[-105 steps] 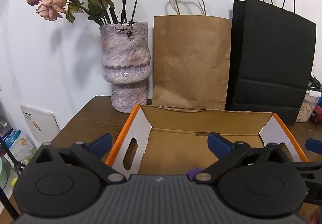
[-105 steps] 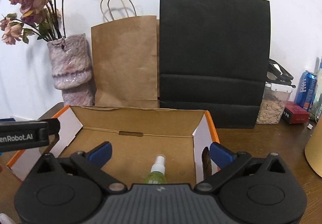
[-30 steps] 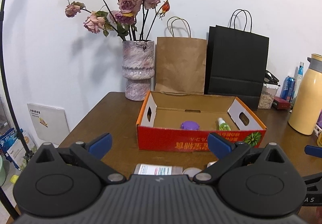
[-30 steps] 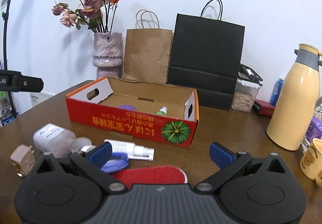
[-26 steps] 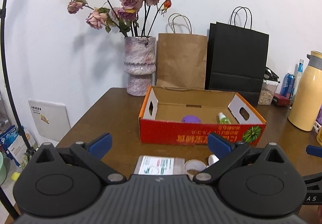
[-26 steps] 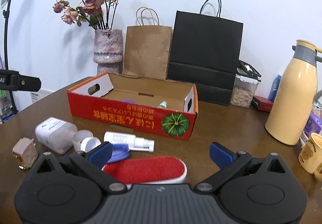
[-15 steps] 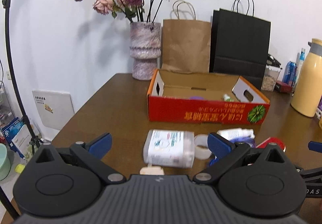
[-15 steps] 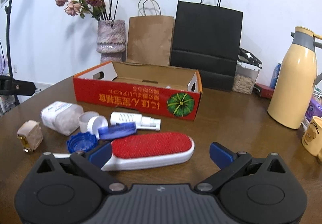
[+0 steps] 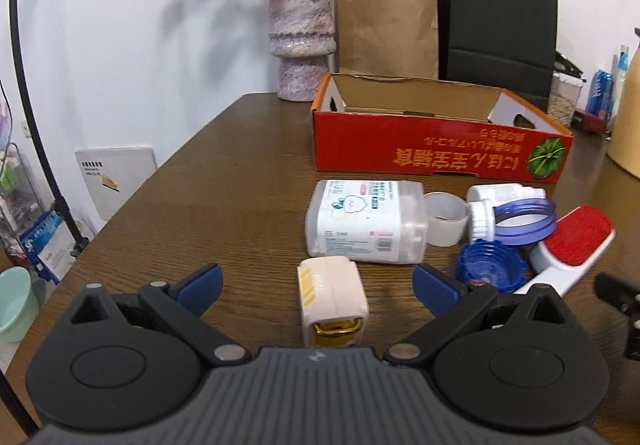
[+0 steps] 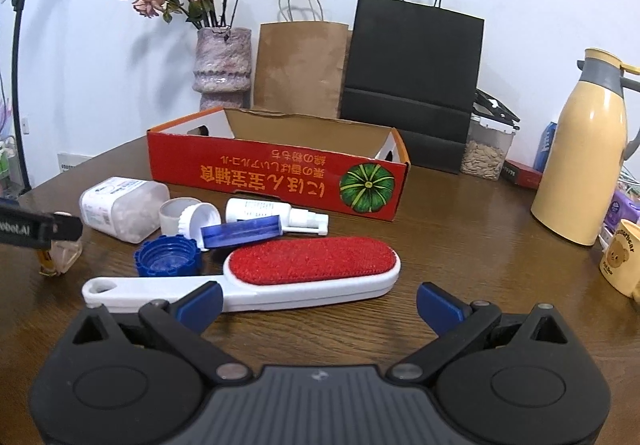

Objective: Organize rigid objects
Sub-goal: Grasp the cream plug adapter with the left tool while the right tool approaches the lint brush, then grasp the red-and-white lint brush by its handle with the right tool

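Mostly unsorted: lint brush (image 10: 312, 265), blue cap (image 10: 168, 251), cream plug (image 9: 332, 295) are being left on counter (image 9: 224, 205) outside red box (image 10: 276, 175); both fingers spread, holding nothing.

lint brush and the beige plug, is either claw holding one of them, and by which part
Nothing is held. The left claw is open around the beige plug without touching; the right claw is open just short of the lint brush.
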Demonstrator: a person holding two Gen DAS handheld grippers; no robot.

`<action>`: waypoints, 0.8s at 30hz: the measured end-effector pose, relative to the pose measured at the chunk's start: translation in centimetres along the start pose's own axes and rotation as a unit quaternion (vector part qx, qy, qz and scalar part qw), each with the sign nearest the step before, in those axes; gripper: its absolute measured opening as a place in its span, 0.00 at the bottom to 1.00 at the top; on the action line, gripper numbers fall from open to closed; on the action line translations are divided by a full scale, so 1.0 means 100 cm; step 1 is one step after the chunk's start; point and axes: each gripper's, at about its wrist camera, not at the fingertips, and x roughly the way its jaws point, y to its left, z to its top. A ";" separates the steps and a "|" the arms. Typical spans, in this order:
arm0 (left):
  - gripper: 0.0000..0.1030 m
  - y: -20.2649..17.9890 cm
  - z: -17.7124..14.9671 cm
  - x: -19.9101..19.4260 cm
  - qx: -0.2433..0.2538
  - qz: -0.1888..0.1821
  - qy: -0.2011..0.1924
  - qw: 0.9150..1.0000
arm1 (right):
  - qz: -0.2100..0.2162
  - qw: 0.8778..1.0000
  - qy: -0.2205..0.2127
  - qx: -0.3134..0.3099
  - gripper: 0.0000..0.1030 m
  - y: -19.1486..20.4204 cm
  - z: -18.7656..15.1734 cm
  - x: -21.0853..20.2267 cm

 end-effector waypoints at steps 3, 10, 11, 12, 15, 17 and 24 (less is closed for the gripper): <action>0.98 0.002 -0.001 0.005 -0.004 0.004 -0.002 1.000 | -0.003 1.000 -0.003 0.006 1.00 -0.001 -0.002 0.001; 0.32 0.004 -0.005 0.015 -0.008 -0.027 0.009 1.000 | -0.003 1.000 -0.004 0.015 1.00 -0.001 -0.002 0.004; 0.32 0.005 -0.005 0.015 -0.010 -0.030 0.008 0.999 | -0.002 1.000 -0.005 0.016 1.00 -0.001 -0.002 0.005; 0.32 0.004 -0.005 0.015 -0.010 -0.029 0.007 0.999 | 0.000 1.000 -0.005 0.017 1.00 0.000 -0.001 0.005; 0.32 0.005 -0.006 0.015 -0.011 -0.032 0.005 0.999 | 0.004 1.000 0.001 0.020 1.00 0.007 0.002 0.009; 0.32 0.005 -0.006 0.014 -0.011 -0.032 0.002 0.999 | 0.005 1.000 0.009 0.021 1.00 0.014 0.005 0.014; 0.32 0.009 -0.006 0.014 -0.022 -0.031 0.002 0.999 | -0.018 0.997 0.044 0.056 1.00 0.025 0.014 0.035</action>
